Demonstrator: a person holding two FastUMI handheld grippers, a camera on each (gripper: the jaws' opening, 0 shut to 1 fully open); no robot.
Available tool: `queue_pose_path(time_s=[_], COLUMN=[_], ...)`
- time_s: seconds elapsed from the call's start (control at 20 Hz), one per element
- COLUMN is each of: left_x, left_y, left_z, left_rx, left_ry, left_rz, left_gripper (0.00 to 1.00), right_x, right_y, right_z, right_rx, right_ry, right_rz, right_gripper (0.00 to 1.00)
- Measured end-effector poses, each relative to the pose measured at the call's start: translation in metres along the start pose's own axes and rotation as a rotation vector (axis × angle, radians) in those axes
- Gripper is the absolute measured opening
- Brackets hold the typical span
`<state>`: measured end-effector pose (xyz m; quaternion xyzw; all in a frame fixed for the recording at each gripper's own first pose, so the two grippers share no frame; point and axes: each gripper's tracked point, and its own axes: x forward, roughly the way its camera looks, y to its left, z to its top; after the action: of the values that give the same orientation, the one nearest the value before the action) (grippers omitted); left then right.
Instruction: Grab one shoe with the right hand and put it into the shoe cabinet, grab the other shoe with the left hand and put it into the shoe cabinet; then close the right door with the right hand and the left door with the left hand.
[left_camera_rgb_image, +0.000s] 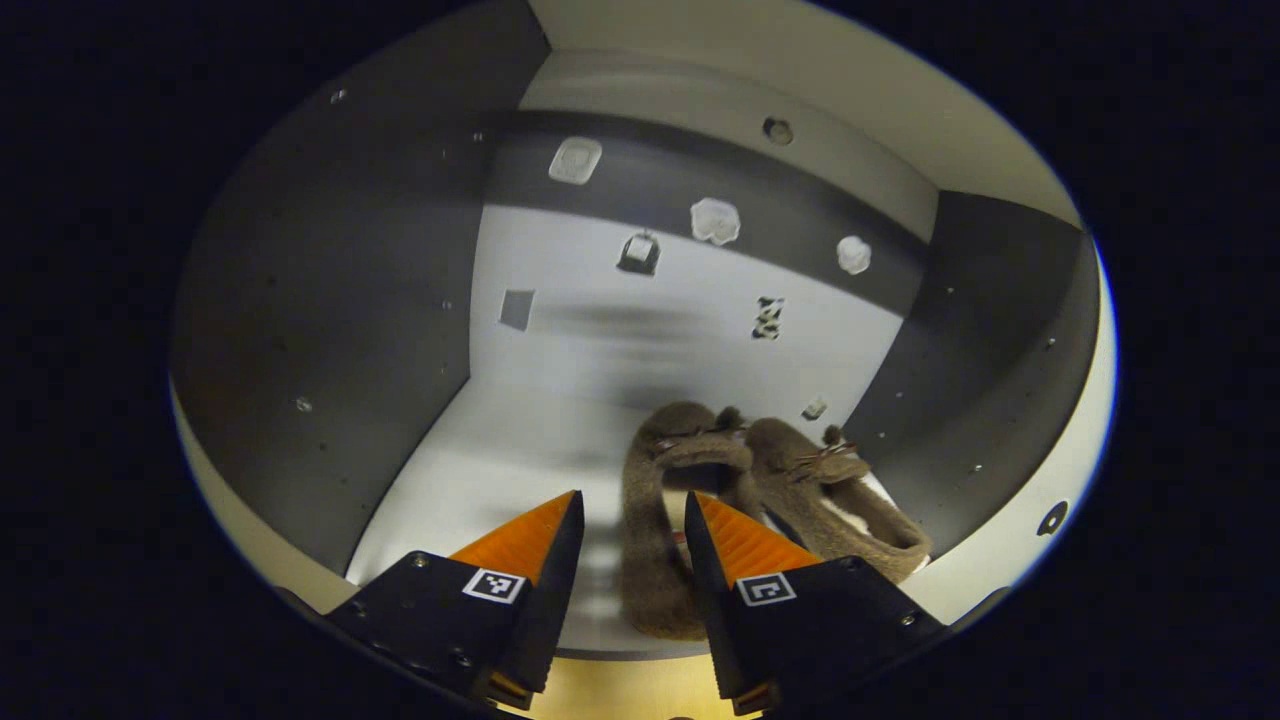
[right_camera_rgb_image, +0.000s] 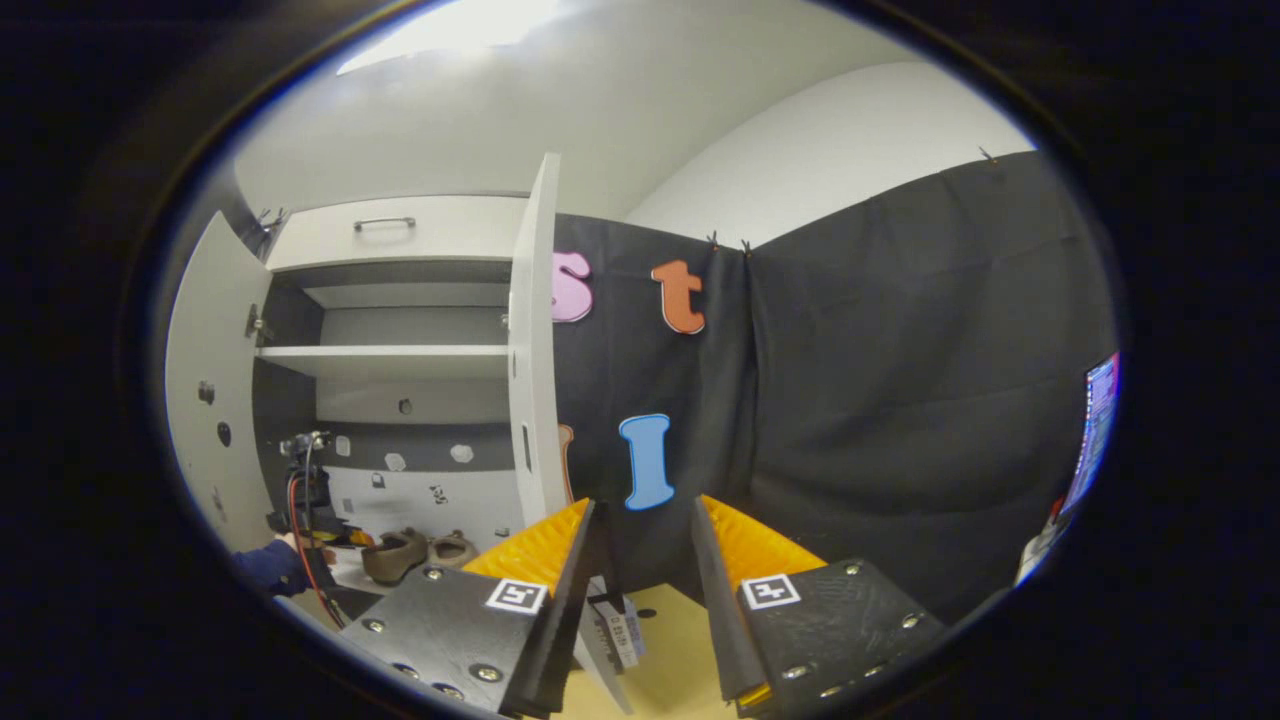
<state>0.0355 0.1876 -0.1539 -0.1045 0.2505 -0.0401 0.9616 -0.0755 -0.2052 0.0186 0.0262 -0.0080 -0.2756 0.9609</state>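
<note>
Two brown furry shoes (left_camera_rgb_image: 660, 520) (left_camera_rgb_image: 840, 500) lie side by side on the open shoe cabinet's (right_camera_rgb_image: 400, 360) bottom shelf.

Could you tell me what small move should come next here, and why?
Probably draw the left gripper back out of the cabinet: both shoes already lie side by side on its floor and its jaws stand open, holding nothing. The right door still stands open beside the open right gripper, to be closed after.

In the left gripper view, the near shoe (left_camera_rgb_image: 655, 520) is partly hidden behind a finger (left_camera_rgb_image: 745, 560), the cabinet's back wall (left_camera_rgb_image: 640, 330) blurs, and small fittings there (white, unreadable) (left_camera_rgb_image: 715, 220) stay unidentifiable.
</note>
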Motion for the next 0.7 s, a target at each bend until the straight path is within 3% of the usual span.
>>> queue_pose_path(time_s=[0.55,0.7], left_x=[-0.167,-0.208], left_y=[-0.068,-0.073], left_z=[0.08,0.09], left_rx=[0.13,0.175], left_ry=[-0.355,-0.401], left_rz=[-0.123,-0.111], left_gripper=[0.61,0.76], right_x=[0.02,0.026], right_y=[0.013,0.013], right_z=[-0.007,-0.008], right_rx=[-0.001,-0.001], right_ry=[0.02,0.024], right_rz=[0.089,0.105], right_gripper=[0.57,0.57])
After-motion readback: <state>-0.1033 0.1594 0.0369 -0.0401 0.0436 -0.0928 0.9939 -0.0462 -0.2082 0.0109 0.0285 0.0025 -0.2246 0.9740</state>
